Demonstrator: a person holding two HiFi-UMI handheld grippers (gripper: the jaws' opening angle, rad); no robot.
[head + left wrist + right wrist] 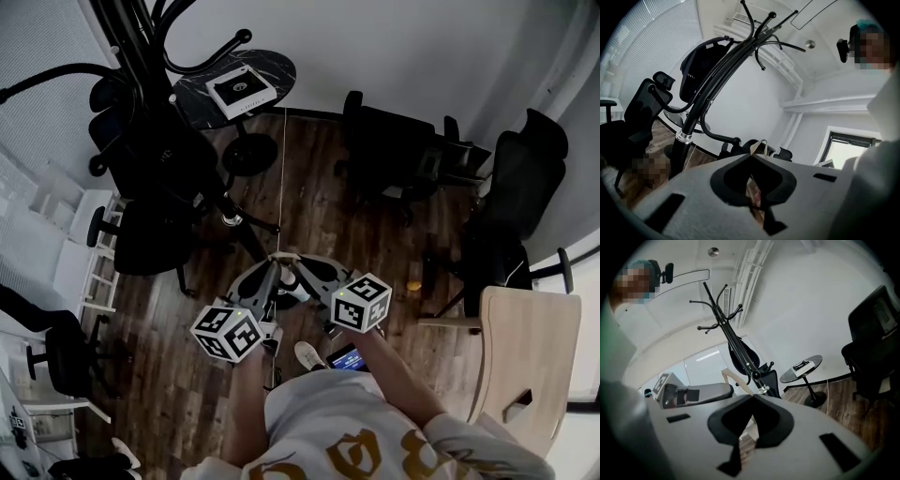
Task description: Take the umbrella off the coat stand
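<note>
Left gripper (pixel 753 158) and right gripper (pixel 752 398): jaws closed, empty, well apart from coat stand (pixel 725 319). Umbrella not distinguishable among its black arms. Judged 0 steps done; reach, grasp and lift-off remain.

The coat stand (pixel 131 28) runs out past the head view's upper edge, and its foot is lost behind the black office chairs (pixel 155 178). In the right gripper view, 1 dark hanging mass (pixel 741 355) on the stand is too small to tell whether it is the umbrella. A beige loop (pixel 759 146) dips behind the left claw (pixel 754 157), whose 2 tips meet, so its lower end is hidden. The print on the white box (pixel 241 91) is too small to read. A lit screen (pixel 347 358) is half covered by the person's arm (pixel 398 375). The wooden chair (pixel 525 356) is cut by the right edge.
</note>
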